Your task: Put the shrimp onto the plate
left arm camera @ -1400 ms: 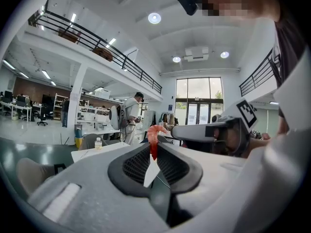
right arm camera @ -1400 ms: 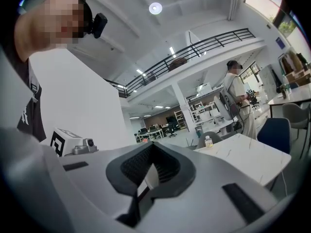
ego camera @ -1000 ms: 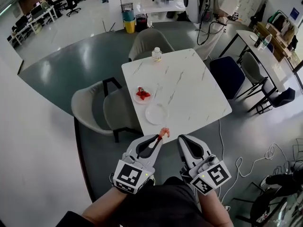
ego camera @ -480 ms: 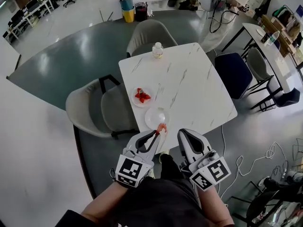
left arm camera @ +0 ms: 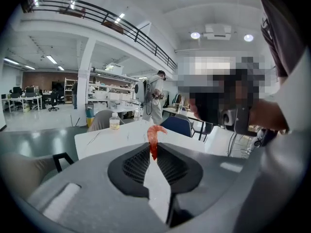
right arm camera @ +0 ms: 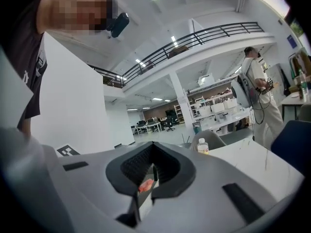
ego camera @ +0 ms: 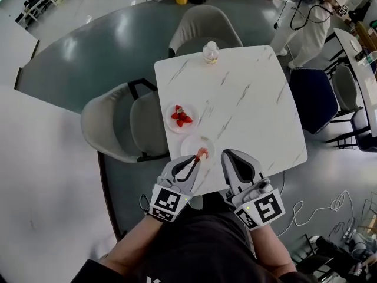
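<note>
My left gripper (ego camera: pixel 196 160) is shut on a pink-orange shrimp (ego camera: pixel 201 153), which sticks out past its fingertips. In the head view the shrimp hangs over the near rim of an empty white plate (ego camera: pixel 193 142) at the front of the marble table (ego camera: pixel 247 105). The left gripper view shows the shrimp (left arm camera: pixel 154 136) upright, pinched between the black pads of the left gripper (left arm camera: pixel 153 152). My right gripper (ego camera: pixel 227 156) is beside it at the table's front edge, and the right gripper (right arm camera: pixel 153 168) has its jaws together on nothing.
A second small plate (ego camera: pixel 172 122) with red pieces of food sits just beyond the empty one. A small bottle (ego camera: pixel 210 52) stands at the table's far edge. Grey chairs (ego camera: pixel 121 125) and a blue chair (ego camera: pixel 312 96) surround the table. A person (ego camera: pixel 318 10) stands far right.
Both grippers have moved forward toward the table. The shrimp in the left gripper has gone from short of the table's front edge to over the empty plate's near rim.
</note>
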Motion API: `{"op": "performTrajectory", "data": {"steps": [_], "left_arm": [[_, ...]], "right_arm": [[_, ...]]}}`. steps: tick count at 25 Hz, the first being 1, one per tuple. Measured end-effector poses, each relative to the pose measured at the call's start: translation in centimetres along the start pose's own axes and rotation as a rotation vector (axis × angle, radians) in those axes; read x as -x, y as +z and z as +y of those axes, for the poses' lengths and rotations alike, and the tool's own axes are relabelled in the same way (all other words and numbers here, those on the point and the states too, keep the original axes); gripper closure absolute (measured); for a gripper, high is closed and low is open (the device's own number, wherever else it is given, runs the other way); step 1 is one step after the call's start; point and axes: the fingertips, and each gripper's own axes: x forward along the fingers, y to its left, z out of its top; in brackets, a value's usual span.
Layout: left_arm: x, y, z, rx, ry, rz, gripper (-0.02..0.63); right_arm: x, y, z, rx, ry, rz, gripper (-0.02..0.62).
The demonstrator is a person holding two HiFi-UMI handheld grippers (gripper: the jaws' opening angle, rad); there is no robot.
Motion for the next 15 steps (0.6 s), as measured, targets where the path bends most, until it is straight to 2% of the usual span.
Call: {"op": "performTrajectory", "data": {"steps": [7, 11, 15], "left_arm": [[-4.2, -6.2, 1.9, 0.054, 0.024, 0.137, 0.557], [-5.7, -10.4, 2.4, 0.052, 0.001, 0.218, 0.557], [-7.5, -14.2, 2.8, 0.033, -0.006, 0.281, 0.557]], "right_arm": [[-2.2, -4.8, -2.7, -0.037, 0.003, 0.088, 0.593], [-2.0, -7.9, -2.8, -0.058, -0.023, 0.143, 0.593], [-1.8, -10.8, -3.6, -0.078, -0.038, 0.156, 0.593]]}}
